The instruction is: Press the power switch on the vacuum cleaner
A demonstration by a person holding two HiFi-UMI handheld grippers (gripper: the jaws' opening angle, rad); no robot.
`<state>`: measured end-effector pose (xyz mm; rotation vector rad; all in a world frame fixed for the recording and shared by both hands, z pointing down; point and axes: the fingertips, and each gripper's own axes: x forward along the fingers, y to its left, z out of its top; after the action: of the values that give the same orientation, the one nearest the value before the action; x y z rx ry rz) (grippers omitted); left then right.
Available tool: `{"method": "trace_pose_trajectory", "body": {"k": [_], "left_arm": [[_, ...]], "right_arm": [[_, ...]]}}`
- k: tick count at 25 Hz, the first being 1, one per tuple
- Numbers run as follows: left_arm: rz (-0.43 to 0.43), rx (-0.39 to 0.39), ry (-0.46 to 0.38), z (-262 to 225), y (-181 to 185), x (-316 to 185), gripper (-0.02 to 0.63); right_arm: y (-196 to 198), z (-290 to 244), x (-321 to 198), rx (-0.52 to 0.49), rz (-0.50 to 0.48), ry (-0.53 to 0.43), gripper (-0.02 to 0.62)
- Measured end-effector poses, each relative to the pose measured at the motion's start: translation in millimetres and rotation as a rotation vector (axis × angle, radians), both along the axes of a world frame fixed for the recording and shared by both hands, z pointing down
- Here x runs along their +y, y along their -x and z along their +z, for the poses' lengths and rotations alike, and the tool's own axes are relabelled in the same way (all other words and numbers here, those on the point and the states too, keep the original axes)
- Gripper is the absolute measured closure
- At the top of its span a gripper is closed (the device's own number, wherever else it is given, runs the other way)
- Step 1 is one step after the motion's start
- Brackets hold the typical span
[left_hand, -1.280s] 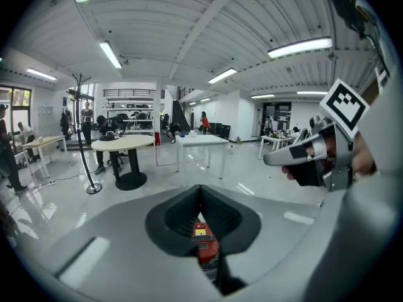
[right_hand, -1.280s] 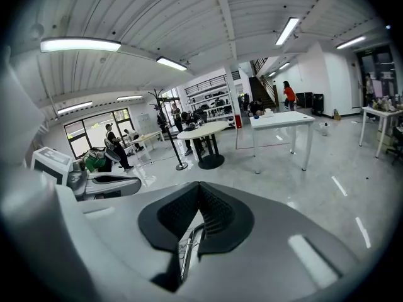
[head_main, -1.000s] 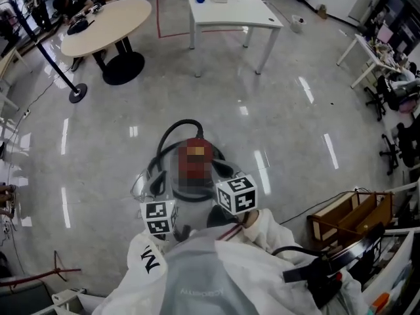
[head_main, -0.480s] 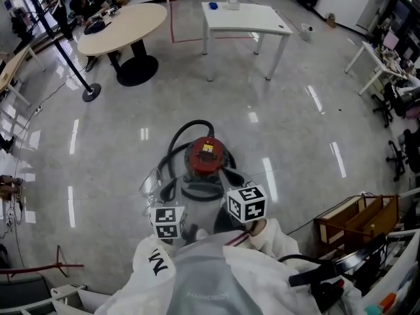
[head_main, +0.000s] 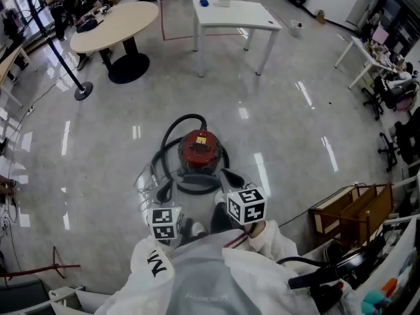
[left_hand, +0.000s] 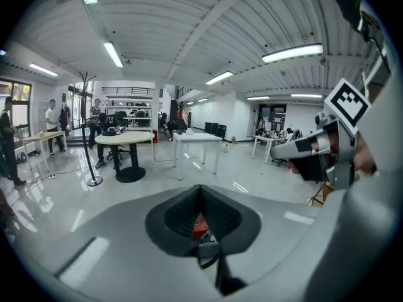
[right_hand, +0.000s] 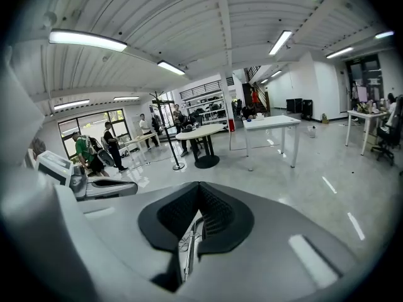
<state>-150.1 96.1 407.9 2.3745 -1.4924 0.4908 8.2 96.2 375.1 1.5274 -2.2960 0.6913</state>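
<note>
The vacuum cleaner [head_main: 199,151] stands on the floor, a round canister with a red top and a black hose [head_main: 172,131] looped round it. Both grippers hover at its near side, pointing down toward it. My left gripper [head_main: 161,190] is at the near left and my right gripper [head_main: 231,178] at the near right, neither touching it. In the left gripper view the left gripper [left_hand: 201,190] is shut, with a bit of the red top [left_hand: 200,225] showing through the hollow between its pads. In the right gripper view the right gripper [right_hand: 199,187] is shut on nothing. I cannot pick out the switch.
A white rectangular table [head_main: 233,15] and a round wooden table [head_main: 115,26] stand at the far side, with a stanchion post [head_main: 79,90] to the left. A wooden crate [head_main: 348,214] and cables lie at the near right, office chairs [head_main: 394,94] further right. People stand far off at the left.
The head view has swayed a little. Both grippers stay shut near the vacuum cleaner's near side, with the right one slightly lower in the picture.
</note>
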Motion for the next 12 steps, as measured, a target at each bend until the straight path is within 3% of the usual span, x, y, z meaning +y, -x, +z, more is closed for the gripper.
{"method": "trace_pose_trajectory", "body": {"k": [12], "left_arm": [[0.014,-0.002,0.033,13.2,-16.7,11.5,0.606]], "right_arm": [[-17.5,2.1,14.6,0.017,0.005,0.016,0.595]]}}
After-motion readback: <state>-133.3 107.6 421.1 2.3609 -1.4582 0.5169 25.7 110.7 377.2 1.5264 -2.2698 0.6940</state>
